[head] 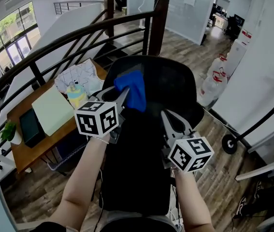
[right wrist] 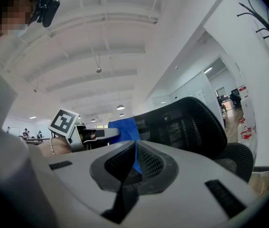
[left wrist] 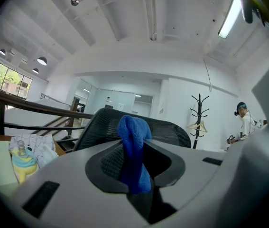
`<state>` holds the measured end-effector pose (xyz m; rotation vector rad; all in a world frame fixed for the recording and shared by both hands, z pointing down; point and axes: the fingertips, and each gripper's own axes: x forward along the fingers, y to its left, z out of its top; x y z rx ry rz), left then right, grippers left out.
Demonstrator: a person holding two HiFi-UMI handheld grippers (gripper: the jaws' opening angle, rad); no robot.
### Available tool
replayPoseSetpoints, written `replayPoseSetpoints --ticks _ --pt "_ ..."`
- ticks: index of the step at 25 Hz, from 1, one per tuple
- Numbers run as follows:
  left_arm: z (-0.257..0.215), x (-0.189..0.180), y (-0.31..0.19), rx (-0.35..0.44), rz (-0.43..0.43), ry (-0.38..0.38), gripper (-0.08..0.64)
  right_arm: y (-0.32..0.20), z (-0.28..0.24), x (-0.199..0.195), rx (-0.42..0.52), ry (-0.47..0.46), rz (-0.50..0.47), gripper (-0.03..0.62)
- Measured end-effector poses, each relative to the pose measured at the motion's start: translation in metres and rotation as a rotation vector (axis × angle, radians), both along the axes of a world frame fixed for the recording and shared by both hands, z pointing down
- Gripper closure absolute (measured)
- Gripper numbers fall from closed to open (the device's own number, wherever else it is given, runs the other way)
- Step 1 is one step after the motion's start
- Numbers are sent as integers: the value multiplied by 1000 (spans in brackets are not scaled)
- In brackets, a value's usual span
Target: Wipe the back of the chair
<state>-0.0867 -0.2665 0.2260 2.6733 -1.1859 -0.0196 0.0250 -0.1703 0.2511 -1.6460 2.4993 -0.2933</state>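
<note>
A black mesh office chair [head: 170, 86] stands below me, its back toward me. My left gripper [head: 123, 93] is shut on a bunched blue cloth [head: 133, 88] held against the top left of the chair back. In the left gripper view the cloth [left wrist: 133, 151] hangs between the jaws of that gripper [left wrist: 135, 141], with the chair back [left wrist: 172, 132] right behind. My right gripper [head: 168, 115] hovers over the chair back to the right, jaws together and holding nothing. In the right gripper view, the right gripper [right wrist: 135, 148] faces the chair [right wrist: 191, 122], the cloth [right wrist: 125, 127] and the left gripper's marker cube [right wrist: 63, 122].
A dark stair railing [head: 69, 37] runs behind the chair. At left is a wooden desk [head: 25, 149] with a green sheet [head: 52, 111] and a yellow-blue bottle [head: 76, 94]. Water jugs [head: 216, 76] and a wheeled base [head: 231, 143] stand at right. A coat rack [left wrist: 199, 113] is farther off.
</note>
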Motion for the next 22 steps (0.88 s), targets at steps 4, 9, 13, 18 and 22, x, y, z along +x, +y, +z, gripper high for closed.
replayPoseSetpoints --ticks 4,9,13,18,22 --pt "-1 -22 1 3 -50 -4 465 1 -3 -14 5 5 -34 561" --pt "4 -49 1 -13 -114 -11 465 0 -2 -33 0 12 -85 561" --pt "6 -71 5 -21 -163 -14 465 1 -3 -49 -1 18 -127 561" --pt "6 -97 12 -20 -212 -19 465 3 -2 -68 -3 23 -170 561" --pt "5 -111 23 -15 -241 -14 465 7 1 -73 -7 23 -188 561"
